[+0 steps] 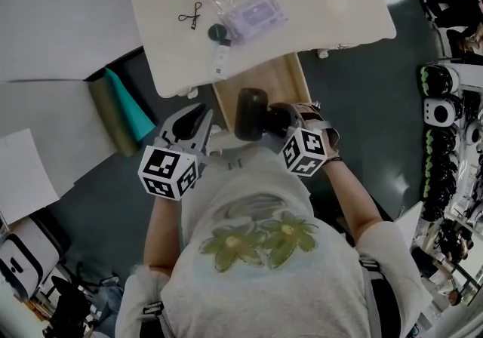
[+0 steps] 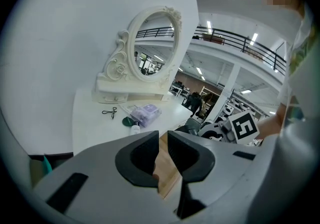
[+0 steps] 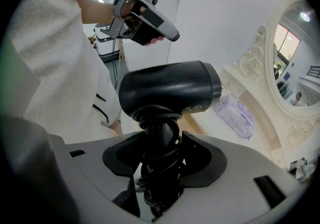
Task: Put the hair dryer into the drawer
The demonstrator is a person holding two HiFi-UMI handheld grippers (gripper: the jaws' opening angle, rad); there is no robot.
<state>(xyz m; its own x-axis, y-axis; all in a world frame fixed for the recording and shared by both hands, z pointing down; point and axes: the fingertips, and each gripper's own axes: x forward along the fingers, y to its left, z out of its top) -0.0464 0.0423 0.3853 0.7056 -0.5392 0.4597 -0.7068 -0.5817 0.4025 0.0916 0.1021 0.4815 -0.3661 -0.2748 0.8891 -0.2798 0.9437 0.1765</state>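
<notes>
1. Well, at the far left white panels [image 1: 45, 35] lie on the dark grey floor [image 1: 370, 110], and one teal strip [image 1: 132, 106] shows just beside the table's left edge.
2. Next we come to the left gripper [image 1: 195, 118] [image 2: 163, 135], near the drawer's left corner. Its jaws stand nearly together, with only a narrow slit between them and nothing in it. Its marker cube [image 1: 167, 170] bears black-and-white square patterns.
3. On the white table [image 1: 339, 16] we count four small things:
   - one black looped tool [image 1: 191, 16];
   - one dark round disc [image 1: 217, 31];
   - one white bottle [image 1: 220, 59], whose print is too small for us to read;
   - one clear pouch [image 1: 253, 13] with pale purple contents.
4. At the table's far side stands one ornate white oval mirror [image 2: 155, 43]. Beyond it, the left gripper view shows a large hall with a railed balcony [image 2: 240, 40] and strip ceiling lights.
5. One wooden drawer [image 1: 287, 76] is pulled out toward us from under the tabletop.
6. The one black hair dryer [image 1: 251, 112] [image 3: 170, 85] sits over the drawer's near end in the head view. We cannot tell whether it touches the wood. A small pale mark on its barrel is too small to read.
7. The right gripper [image 1: 270, 119] [image 3: 162, 148] pinches the dryer's handle, around which the black cord [image 3: 160, 173] is coiled.
8. At the far right stands a rack [image 1: 438, 95] of rounded black-and-white objects that we cannot identify.
</notes>
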